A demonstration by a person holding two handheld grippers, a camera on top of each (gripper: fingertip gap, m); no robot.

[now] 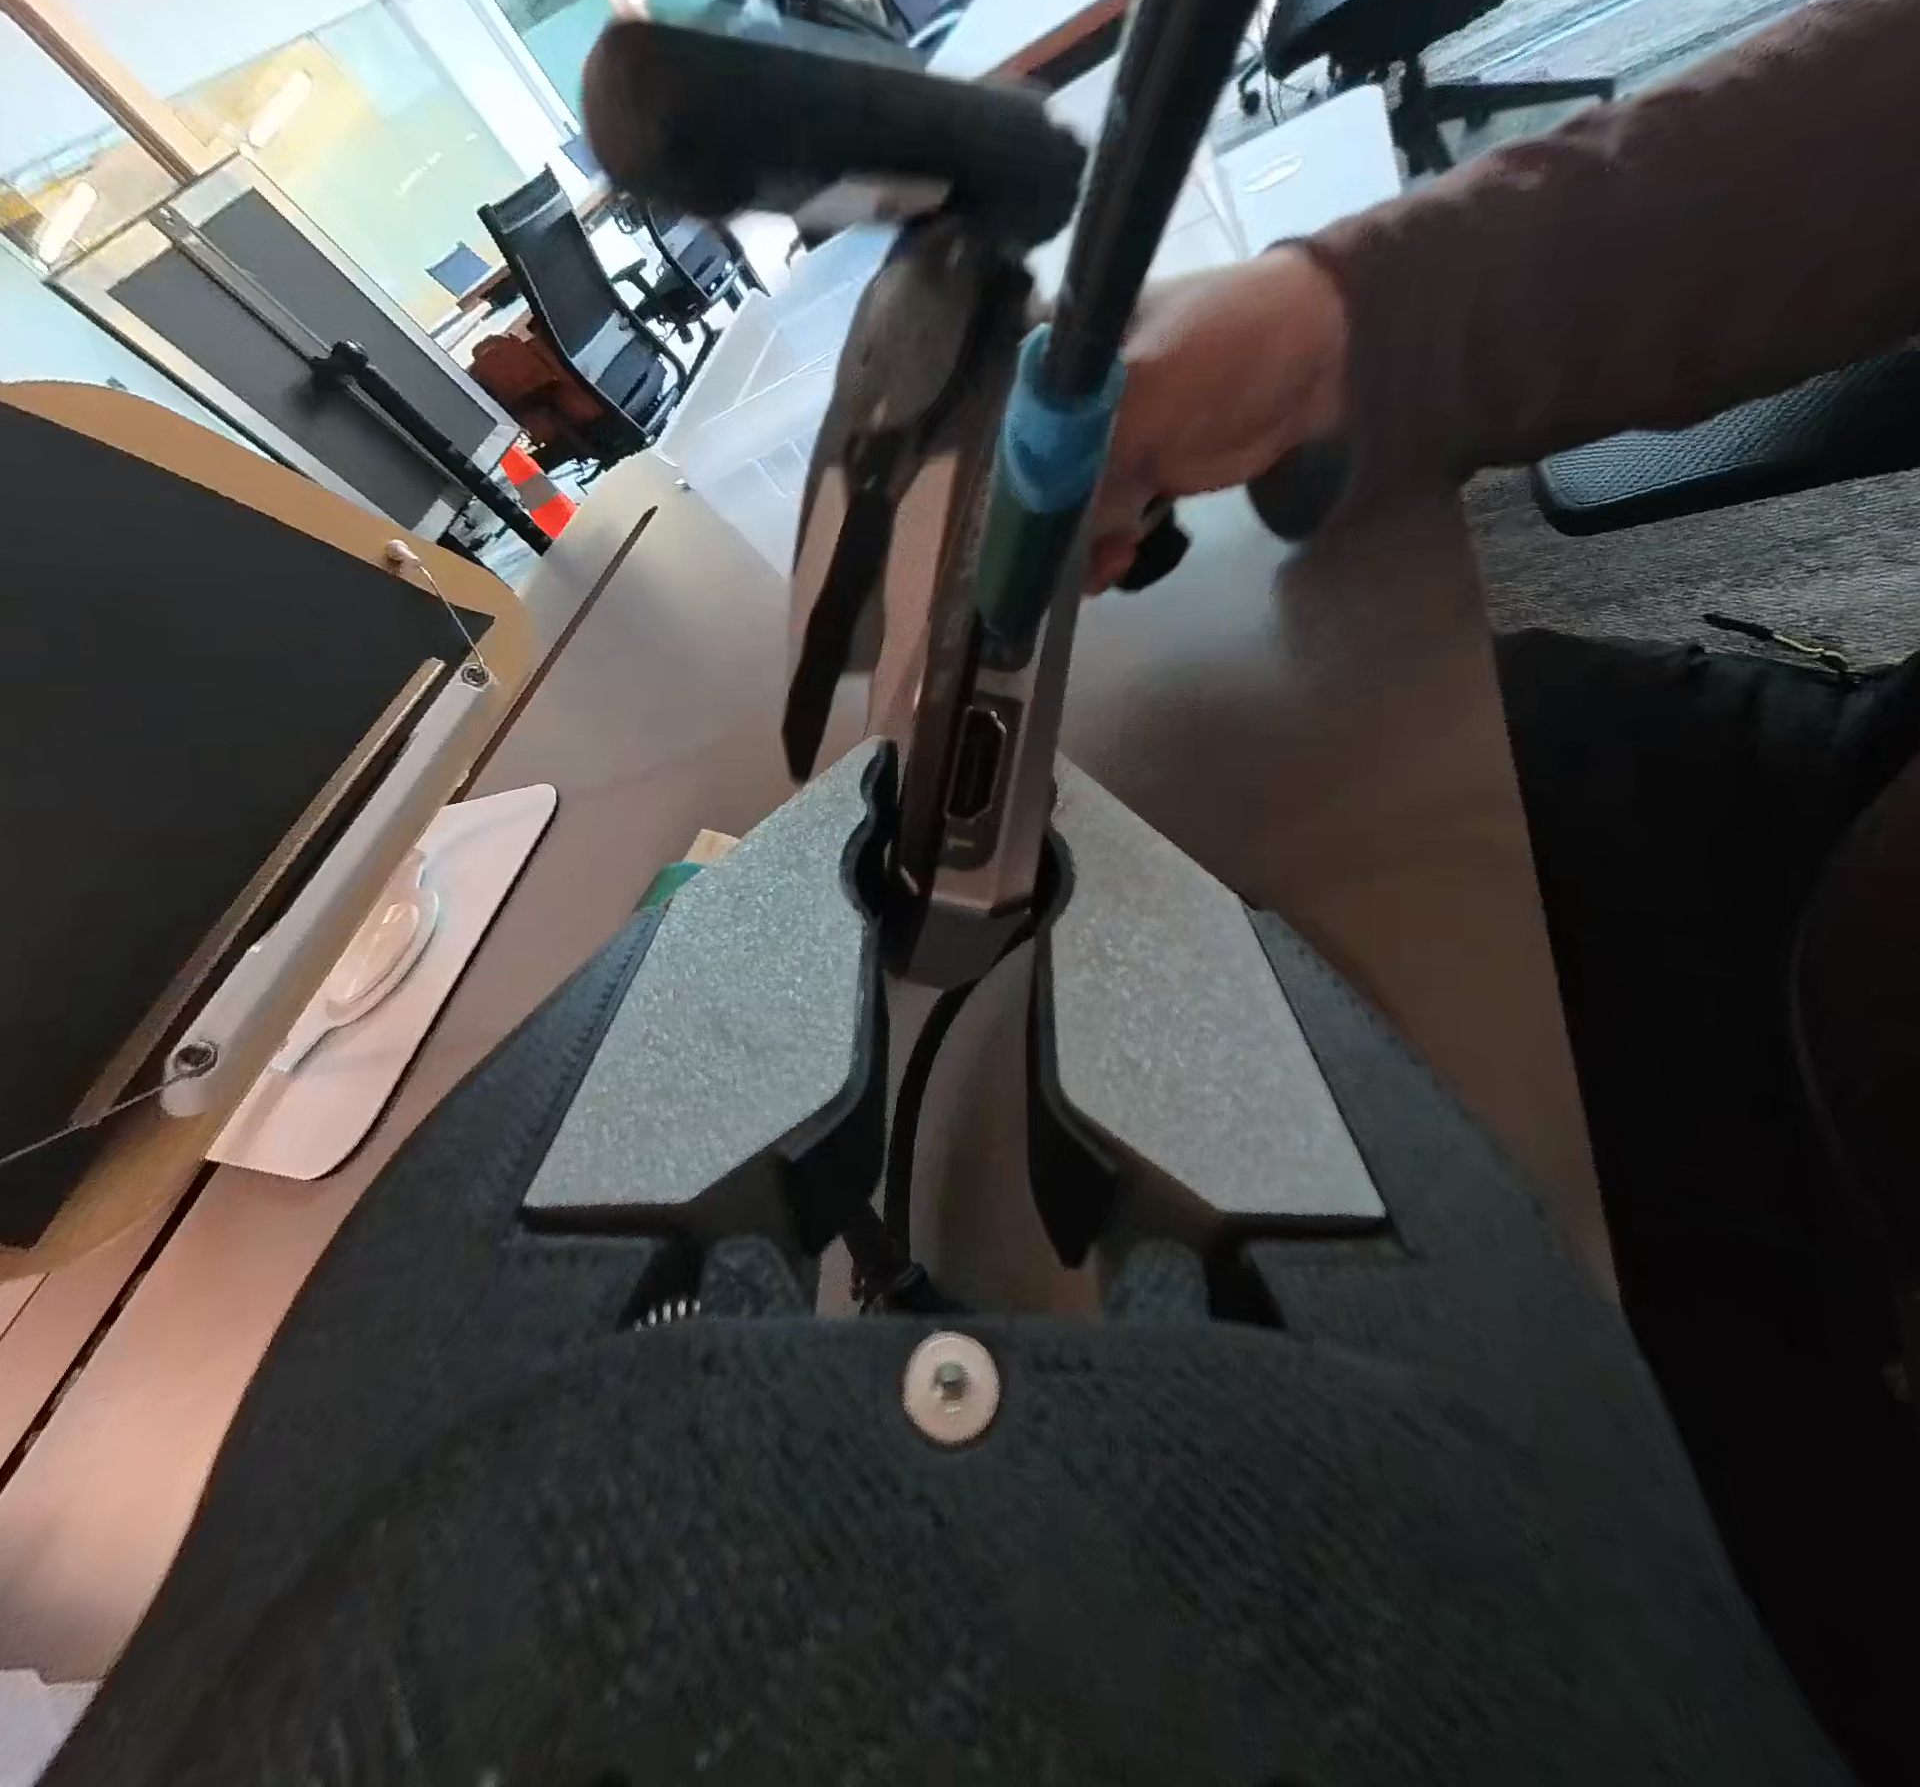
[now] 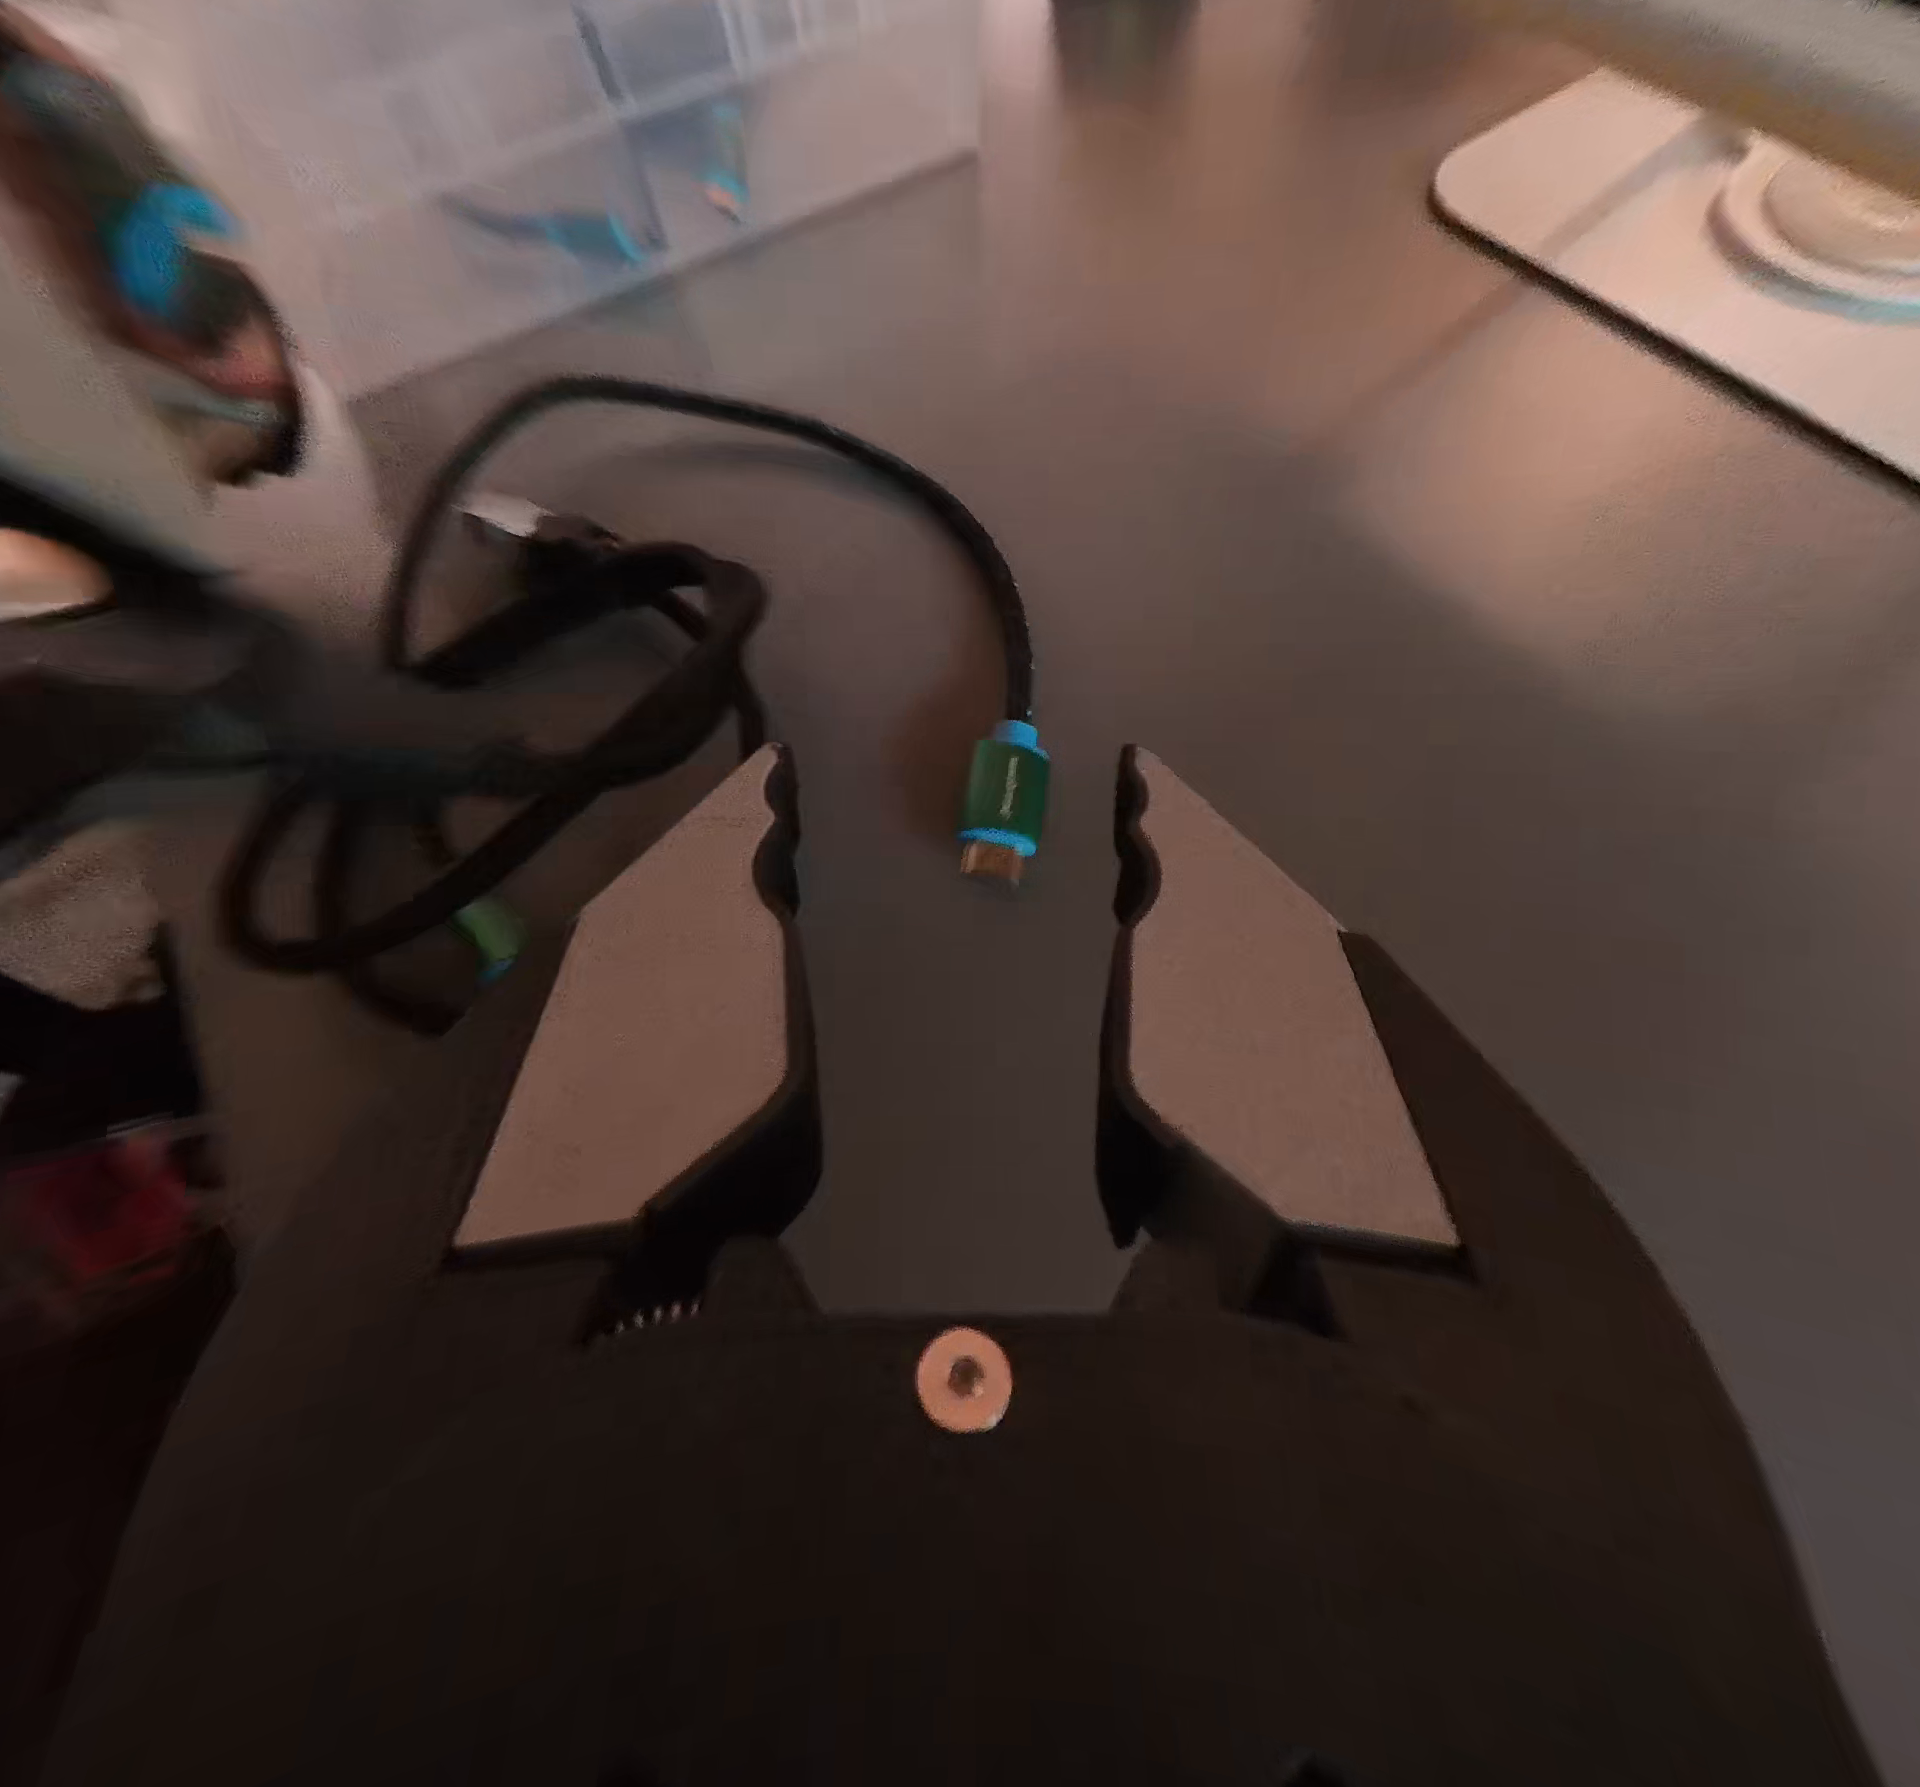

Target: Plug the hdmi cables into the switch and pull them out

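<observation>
Your left gripper (image 1: 961, 864) clamps the grey switch (image 1: 971, 771), one green plug (image 1: 1023, 553) already seated, second port empty. Right gripper (image 2: 961, 828) gapes wide, empty, over the loose plug (image 2: 1006, 802) on the desk (image 2: 1299, 594); drop, pinch its green body next

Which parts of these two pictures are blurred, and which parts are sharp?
Left wrist view: the other gripper and the hand are smeared by motion; the switch is fairly sharp. Right wrist view: the left edge and the cable tangle are blurred; the green plug is clearer.
</observation>
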